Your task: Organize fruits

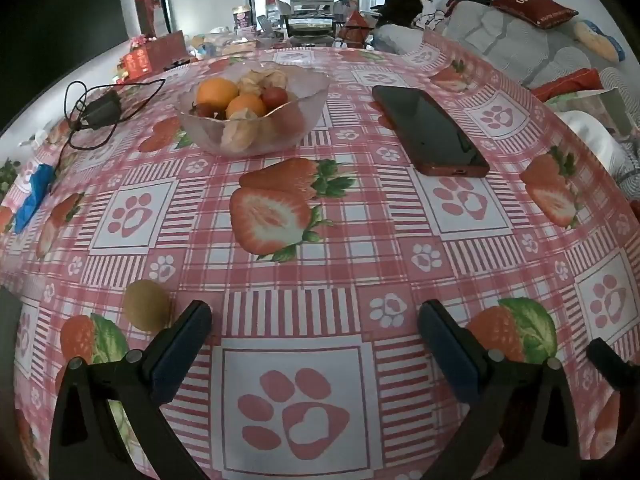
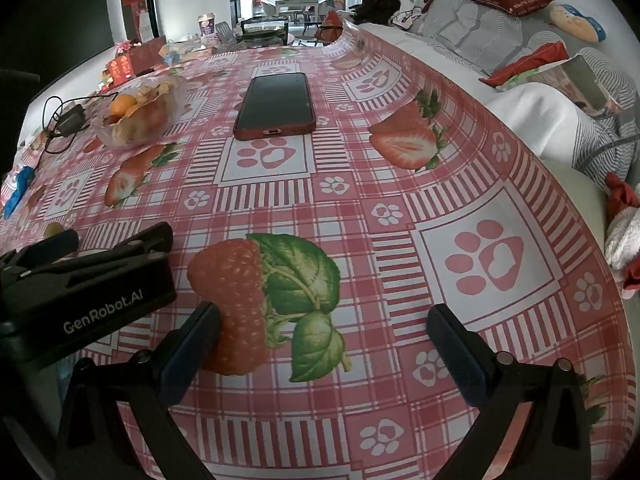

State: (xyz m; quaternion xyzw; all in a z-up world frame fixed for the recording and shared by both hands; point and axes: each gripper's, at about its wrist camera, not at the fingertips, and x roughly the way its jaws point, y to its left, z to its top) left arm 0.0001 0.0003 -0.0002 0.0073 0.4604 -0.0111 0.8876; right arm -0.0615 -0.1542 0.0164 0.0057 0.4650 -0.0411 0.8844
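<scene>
A clear glass bowl (image 1: 304, 120) holds oranges (image 1: 217, 94), small red fruits and papery husked fruits; it also shows at the far left in the right wrist view (image 2: 120, 136). A brown-green kiwi (image 1: 146, 305) lies loose on the tablecloth, just left of my left gripper's left finger. My left gripper (image 1: 316, 316) is open and empty, low over the table's near part. My right gripper (image 2: 324, 320) is open and empty over a printed raspberry. The left gripper's body (image 2: 80, 288) shows at the left of the right wrist view.
A red-cased phone (image 1: 430, 128) lies screen up right of the bowl, also in the right wrist view (image 2: 276, 106). A black charger with cable (image 1: 102, 110) lies left of the bowl. A blue wrapper (image 1: 34, 196) lies at the left edge. A sofa with cushions (image 2: 520, 40) borders the table's right side.
</scene>
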